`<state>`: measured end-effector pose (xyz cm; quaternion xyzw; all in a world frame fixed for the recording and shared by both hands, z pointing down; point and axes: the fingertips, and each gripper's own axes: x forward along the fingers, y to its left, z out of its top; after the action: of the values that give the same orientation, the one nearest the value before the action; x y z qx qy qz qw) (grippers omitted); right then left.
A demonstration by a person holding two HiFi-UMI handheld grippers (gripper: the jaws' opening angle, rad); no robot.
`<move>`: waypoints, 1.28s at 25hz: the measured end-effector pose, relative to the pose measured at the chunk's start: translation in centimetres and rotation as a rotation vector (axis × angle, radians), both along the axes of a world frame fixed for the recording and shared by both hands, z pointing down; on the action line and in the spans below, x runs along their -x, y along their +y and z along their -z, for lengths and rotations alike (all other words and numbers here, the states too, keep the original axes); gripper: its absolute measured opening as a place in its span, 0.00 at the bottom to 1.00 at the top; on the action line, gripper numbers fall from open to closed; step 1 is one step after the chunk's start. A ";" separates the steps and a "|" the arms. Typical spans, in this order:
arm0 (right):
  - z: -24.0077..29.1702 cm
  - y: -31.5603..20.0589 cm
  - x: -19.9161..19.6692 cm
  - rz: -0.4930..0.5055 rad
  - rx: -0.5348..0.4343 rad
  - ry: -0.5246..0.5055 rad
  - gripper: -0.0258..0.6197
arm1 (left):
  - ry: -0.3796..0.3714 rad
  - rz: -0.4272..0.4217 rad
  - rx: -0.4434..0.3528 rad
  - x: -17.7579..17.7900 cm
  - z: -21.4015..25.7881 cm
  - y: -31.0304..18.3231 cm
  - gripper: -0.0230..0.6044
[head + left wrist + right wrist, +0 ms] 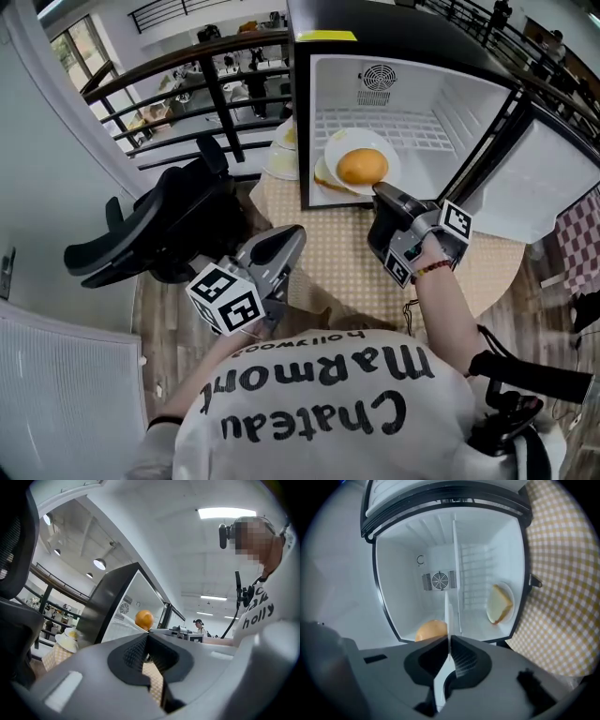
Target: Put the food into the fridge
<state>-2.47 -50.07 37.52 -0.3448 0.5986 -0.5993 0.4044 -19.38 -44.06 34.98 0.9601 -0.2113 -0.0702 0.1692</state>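
My right gripper [381, 194] is shut on the rim of a white plate [377, 146] that carries a round orange bun [362, 166], held at the mouth of the open fridge [412, 89]. In the right gripper view the plate [448, 613] shows edge-on between the jaws [449, 646], with the bun [431, 630] to its left. A second plate with a sandwich [500, 603] lies inside the fridge, also seen under the held plate as the sandwich plate [324, 178]. My left gripper [294, 236] hangs shut and empty over the table's near left; its own view shows the bun [144, 619].
The fridge stands on a round table with a yellow checked cloth [328, 262]. More plates with food [284, 148] sit to the left of the fridge. A black office chair [159, 225] stands to the left. The fridge door [544, 183] swings open on the right.
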 end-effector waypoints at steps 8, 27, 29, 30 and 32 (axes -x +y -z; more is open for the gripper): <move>-0.5 -3.8 0.3 -0.065 0.054 0.038 0.08 | 0.014 -0.011 0.001 1.4 -0.5 -1.6 0.04; -0.8 -8.5 0.7 -0.192 0.160 0.072 0.08 | 0.038 0.065 0.015 4.3 -0.8 -2.3 0.04; -0.8 -8.9 0.8 -0.200 0.169 0.077 0.08 | 0.044 0.076 0.011 4.6 -0.8 -2.3 0.04; -0.8 -9.2 0.8 -0.203 0.172 0.078 0.08 | 0.047 0.083 0.011 4.8 -0.9 -2.3 0.04; -0.7 -9.8 0.8 -0.209 0.168 0.077 0.08 | 0.049 0.096 0.013 5.2 -1.1 -2.3 0.04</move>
<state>-3.30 -59.83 38.26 -0.4607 0.5221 -0.5883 0.4111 -24.57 -46.38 36.08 0.9458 -0.2533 -0.1004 0.1769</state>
